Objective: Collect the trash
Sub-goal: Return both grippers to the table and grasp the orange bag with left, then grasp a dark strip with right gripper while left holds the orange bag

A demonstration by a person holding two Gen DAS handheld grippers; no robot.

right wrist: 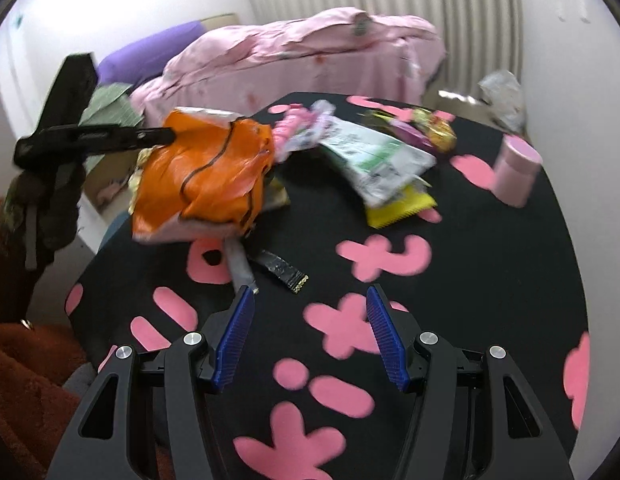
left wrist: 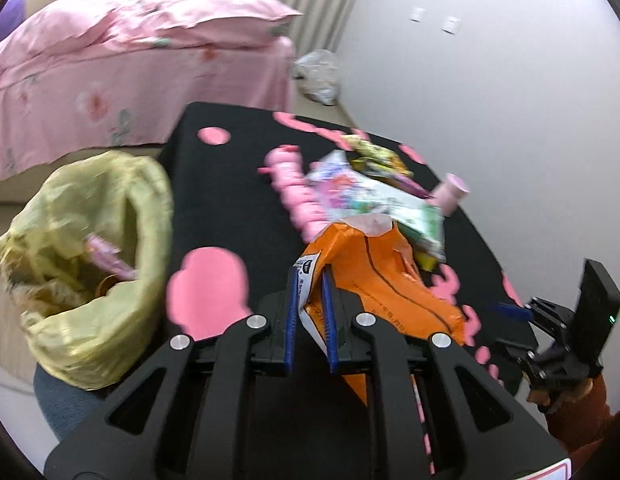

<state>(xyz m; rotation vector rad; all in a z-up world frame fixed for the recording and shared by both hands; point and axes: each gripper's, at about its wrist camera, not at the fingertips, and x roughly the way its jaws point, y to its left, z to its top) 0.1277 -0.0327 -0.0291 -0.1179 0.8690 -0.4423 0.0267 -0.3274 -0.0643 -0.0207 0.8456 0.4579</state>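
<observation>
My left gripper (left wrist: 310,276) is shut on the white-printed edge of a crumpled orange snack bag (left wrist: 381,280), lifted over the black table with pink shapes (left wrist: 214,200). The right wrist view shows that orange bag (right wrist: 214,176) hanging from the left gripper (right wrist: 170,134) above the table's left side. My right gripper (right wrist: 310,296) stands open and empty over the table (right wrist: 489,280), close to a black wrapper (right wrist: 284,270) and a grey wrapper (right wrist: 240,264). A bin lined with a yellow-green bag (left wrist: 90,240), holding some trash, stands left of the table.
More wrappers lie at the far side: a white-green pack (right wrist: 381,164), a yellow one (right wrist: 401,204) and a purple-yellow one (right wrist: 421,128). A pink cup (right wrist: 513,172) stands at the right edge. A pink bed (left wrist: 130,68) lies beyond, and the right gripper (left wrist: 513,326) shows at the right.
</observation>
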